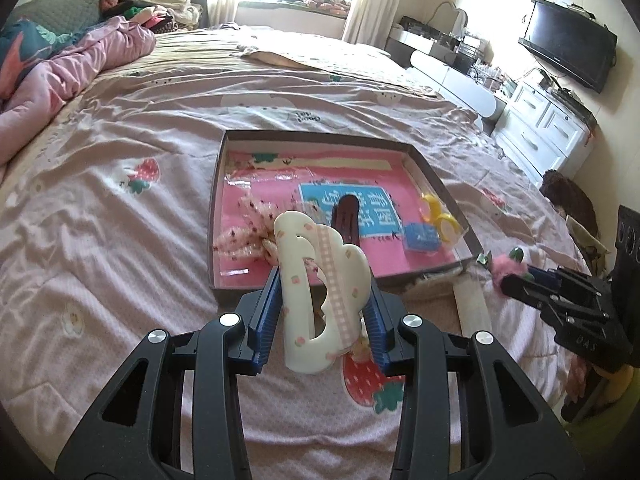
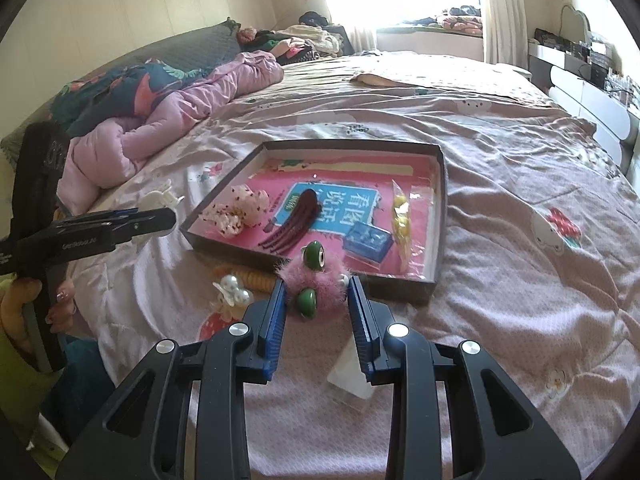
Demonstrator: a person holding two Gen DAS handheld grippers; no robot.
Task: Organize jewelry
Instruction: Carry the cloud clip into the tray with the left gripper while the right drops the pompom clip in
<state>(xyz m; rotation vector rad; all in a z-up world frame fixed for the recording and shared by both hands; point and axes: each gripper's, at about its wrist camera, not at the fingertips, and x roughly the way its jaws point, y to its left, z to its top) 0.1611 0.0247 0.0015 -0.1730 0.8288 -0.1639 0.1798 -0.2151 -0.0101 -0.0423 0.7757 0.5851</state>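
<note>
My left gripper (image 1: pixel 324 280) is shut on a cream claw hair clip (image 1: pixel 298 304) with small flowers, held just above the near edge of the shallow box tray (image 1: pixel 320 136). The tray holds a spotted scrunchie (image 1: pixel 248 232), a dark red clip (image 1: pixel 348 216), a small blue box (image 1: pixel 422 238) and yellow pieces in a clear bag (image 1: pixel 438 216). My right gripper (image 2: pixel 317 283) is shut on a pink fuzzy hair tie (image 2: pixel 332 272) with green beads, at the tray's (image 2: pixel 352 144) near rim. A pearl clip (image 2: pixel 232 290) and a yellow coil tie (image 2: pixel 260 280) lie on the bed.
A clear plastic packet (image 2: pixel 352 376) lies on the bedsheet under my right gripper. A bunched pink quilt (image 2: pixel 180 116) and pillows lie to the left. A white dresser (image 1: pixel 548 128) and a wall TV (image 1: pixel 568 44) stand to the right. A hand (image 2: pixel 24 300) holds the left gripper's handle.
</note>
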